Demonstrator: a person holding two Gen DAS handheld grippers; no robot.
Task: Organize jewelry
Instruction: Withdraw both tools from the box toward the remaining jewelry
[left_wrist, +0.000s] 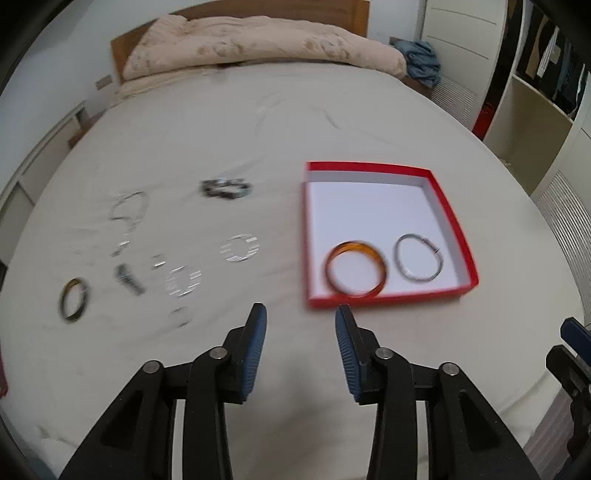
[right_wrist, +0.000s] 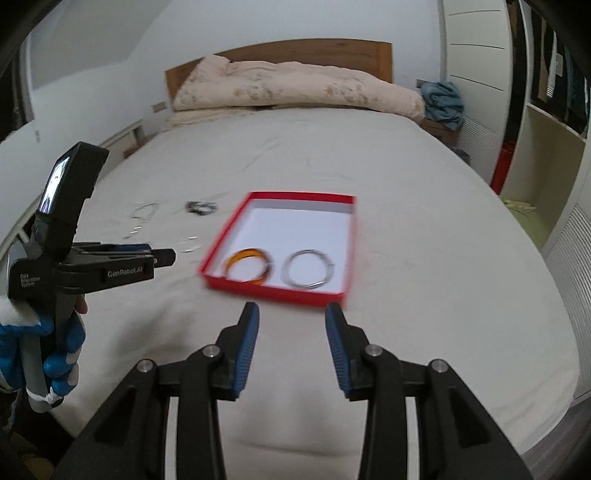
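Note:
A red box with a white inside (left_wrist: 448, 206) (right_wrist: 334, 199) lies on the bed. In it are an amber bangle (left_wrist: 355, 267) (right_wrist: 248, 270) and a silver bangle (left_wrist: 418, 258) (right_wrist: 307, 268). Left of the box, loose jewelry lies on the sheet: a dark beaded bracelet (left_wrist: 226, 187) (right_wrist: 201, 207), silver rings (left_wrist: 240, 248) (left_wrist: 183, 281), a thin silver chain (left_wrist: 127, 210) and a dark olive bangle (left_wrist: 74, 298). My left gripper (left_wrist: 300, 312) is open and empty, above the sheet just short of the box's near edge. My right gripper (right_wrist: 291, 308) is open and empty, near the box's front edge.
A folded beige duvet (left_wrist: 258, 44) (right_wrist: 295, 86) lies by the wooden headboard. Blue cloth (left_wrist: 423, 61) sits on a stand at the right. White shelves and wardrobe (right_wrist: 546, 147) stand along the right. The bed's near edge runs below both grippers.

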